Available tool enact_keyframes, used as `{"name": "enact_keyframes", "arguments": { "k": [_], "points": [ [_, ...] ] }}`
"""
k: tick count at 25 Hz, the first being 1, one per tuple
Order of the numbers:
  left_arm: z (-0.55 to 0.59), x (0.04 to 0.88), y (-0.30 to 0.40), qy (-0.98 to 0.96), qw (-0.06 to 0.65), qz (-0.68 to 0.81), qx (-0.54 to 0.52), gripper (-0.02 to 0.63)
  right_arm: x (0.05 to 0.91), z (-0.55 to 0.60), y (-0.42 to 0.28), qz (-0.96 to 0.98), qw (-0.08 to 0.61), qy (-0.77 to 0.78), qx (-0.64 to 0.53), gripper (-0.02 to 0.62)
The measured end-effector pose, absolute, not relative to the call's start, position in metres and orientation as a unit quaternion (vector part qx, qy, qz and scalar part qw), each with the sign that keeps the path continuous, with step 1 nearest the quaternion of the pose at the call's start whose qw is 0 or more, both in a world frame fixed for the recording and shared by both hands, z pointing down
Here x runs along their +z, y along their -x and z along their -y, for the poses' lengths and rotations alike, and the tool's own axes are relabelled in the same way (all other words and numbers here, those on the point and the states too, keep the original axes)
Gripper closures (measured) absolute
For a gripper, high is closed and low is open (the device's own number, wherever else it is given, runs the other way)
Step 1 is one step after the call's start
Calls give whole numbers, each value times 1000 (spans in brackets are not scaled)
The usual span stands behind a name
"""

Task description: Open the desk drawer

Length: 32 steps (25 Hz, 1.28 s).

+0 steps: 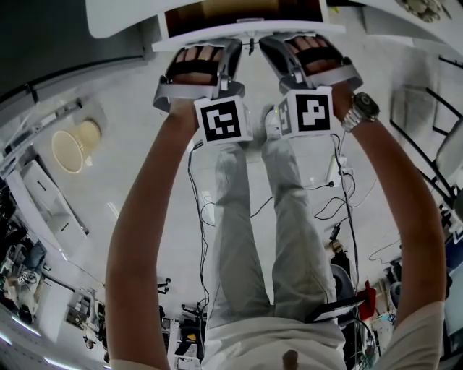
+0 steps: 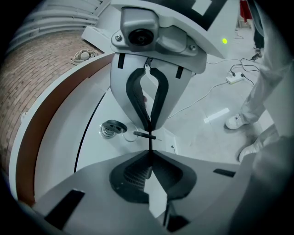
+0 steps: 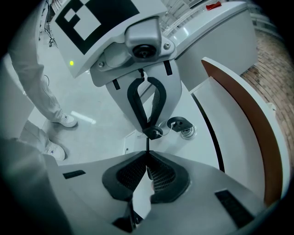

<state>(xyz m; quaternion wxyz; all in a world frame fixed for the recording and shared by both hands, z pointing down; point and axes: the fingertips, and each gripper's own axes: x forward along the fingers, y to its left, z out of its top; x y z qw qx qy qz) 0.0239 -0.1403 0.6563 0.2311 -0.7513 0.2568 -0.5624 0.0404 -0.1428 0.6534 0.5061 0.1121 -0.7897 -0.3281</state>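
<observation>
Drawer (image 1: 249, 30) is seen standing out from the front edge of the white worktop (image 1: 123, 18). Its white front is turned to the person, and a brown inside is shown behind that front. At the middle of the front the two tools are met nose to nose, each tilted downward, and each is caught by the other's camera. The left tool (image 2: 150, 153) is closed narrow on the thin black handle (image 2: 144, 134), its ribbed pads pressed together on it. The right tool (image 3: 147, 156) is clamped on the same handle from the opposite side, and its jaws are likewise squeezed to a sliver. A round lock fitting (image 2: 112, 128) with a wire ring is picked out on the white face just beside the handle, on the side away from the person's legs. In the head view both marker cubes (image 1: 223, 121) are turned up to the camera, fingers are wrapped over the tool bodies, and a wristwatch (image 1: 362, 108) is worn on the right wrist. Lower down, pale trousers (image 1: 246, 238) and white shoes (image 2: 236, 121) are seen on the grey floor (image 1: 145, 166). Black cables (image 1: 340, 195) are trailed beside the legs, and a white power strip (image 2: 235, 79) is laid further off. A cream round container (image 1: 72, 148) is left on the floor well apart, toward the left side.
</observation>
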Motion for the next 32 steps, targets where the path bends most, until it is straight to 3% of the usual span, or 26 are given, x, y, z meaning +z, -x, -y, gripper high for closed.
{"name": "enact_keyframes", "arguments": {
  "k": [10,12,14,16,17,18,19,25,32],
  "points": [
    [145,646,-23,782,153,-302,-523,548,651,139,-42,807,511,-123,-270,551],
    [146,634,-19,794,110,-335,-495,532,646,135,-44,820,507,-127,-234,440],
    [145,619,-13,803,56,-372,-461,532,632,134,-46,836,491,-152,-192,426],
    [138,601,-6,812,-6,-409,-417,561,613,131,-50,848,468,-190,-159,430],
    [133,591,-2,814,-34,-426,-392,580,603,129,-53,853,456,-207,-145,462],
    [129,580,2,816,-57,-442,-368,590,592,127,-55,858,443,-224,-131,534],
    [126,568,7,817,-74,-456,-346,595,582,125,-57,862,431,-239,-117,555],
    [119,499,24,815,-124,-510,-246,598,527,119,-74,878,374,-296,-44,569],
    [81,386,28,827,-116,-518,-184,598,410,103,-90,894,281,-344,53,569]
  ]
}}
